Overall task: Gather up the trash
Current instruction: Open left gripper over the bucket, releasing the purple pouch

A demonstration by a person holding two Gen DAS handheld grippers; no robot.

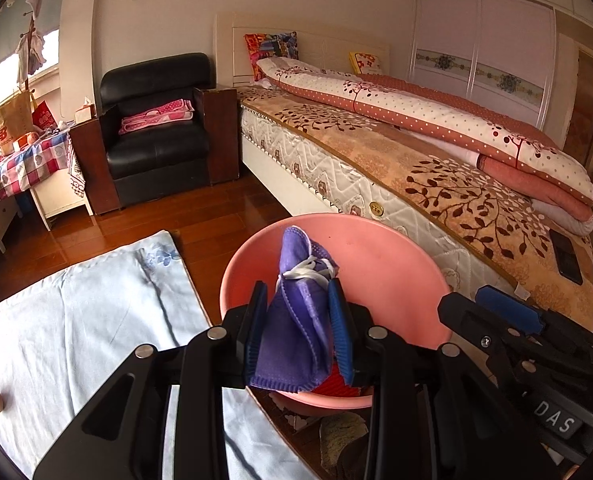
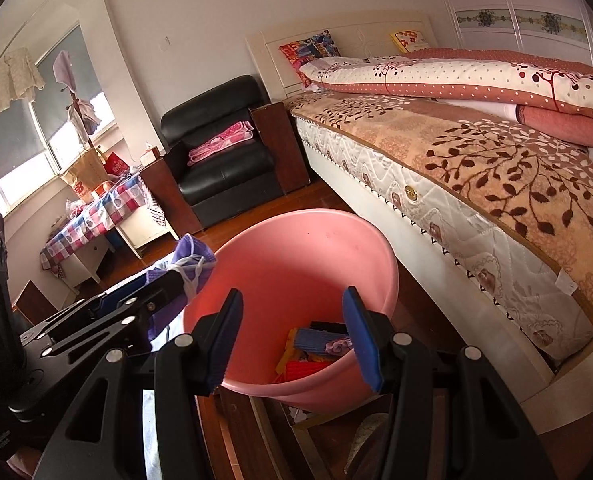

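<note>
Several scraps already lie in the pink basin (image 2: pixel 296 264), the left claw (image 1: pixel 298 300) grips a purple face mask (image 1: pixel 296 320) over its rim, undropped, while the right claw (image 2: pixel 292 336) gapes empty.

From my remote seat: a black armchair (image 1: pixel 156 128) at eleven o'clock holds a folded pink blanket (image 1: pixel 156 116); a bed (image 1: pixel 396 152) with a rolled floral quilt (image 1: pixel 436 116) runs toward two o'clock; a checked tablecloth (image 1: pixel 20 168) covers the table at nine.
</note>
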